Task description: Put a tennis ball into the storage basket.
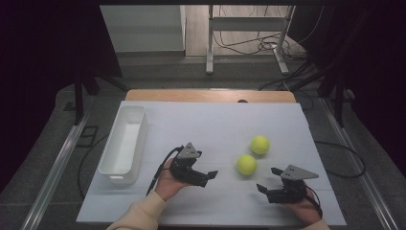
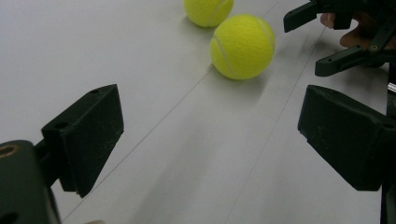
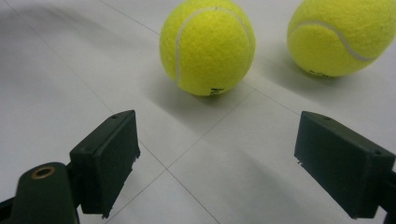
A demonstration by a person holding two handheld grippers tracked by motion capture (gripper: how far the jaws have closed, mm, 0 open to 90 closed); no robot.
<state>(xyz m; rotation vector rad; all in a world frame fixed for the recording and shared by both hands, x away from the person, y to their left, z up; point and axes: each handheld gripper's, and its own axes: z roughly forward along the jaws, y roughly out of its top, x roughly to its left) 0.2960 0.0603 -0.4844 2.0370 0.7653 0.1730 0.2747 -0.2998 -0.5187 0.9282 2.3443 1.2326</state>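
White bench, two tennis balls, two grippers

High view: near tennis ball [image 1: 246,164] lies between left gripper [image 1: 207,176] and right gripper [image 1: 268,179], touching neither.
Left gripper view: jaws spread; ball ahead.
Right gripper view: jaws wide apart, empty; ball just ahead, far tennis ball [image 3: 340,35] beside it.

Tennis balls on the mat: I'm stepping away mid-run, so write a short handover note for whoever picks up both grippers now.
Left gripper: open, holding nothing, pointed at the nearer tennis ball.
Right gripper: open, holding nothing, just to the right of that same ball.
Farther tennis ball: on the white mat, close beside the nearer one, apart from it in the high view.
White bin: at the mat's left edge, nothing visible inside.
Done: no ball gripped or binned.
Left: probably grip each ball and move it to the bin.
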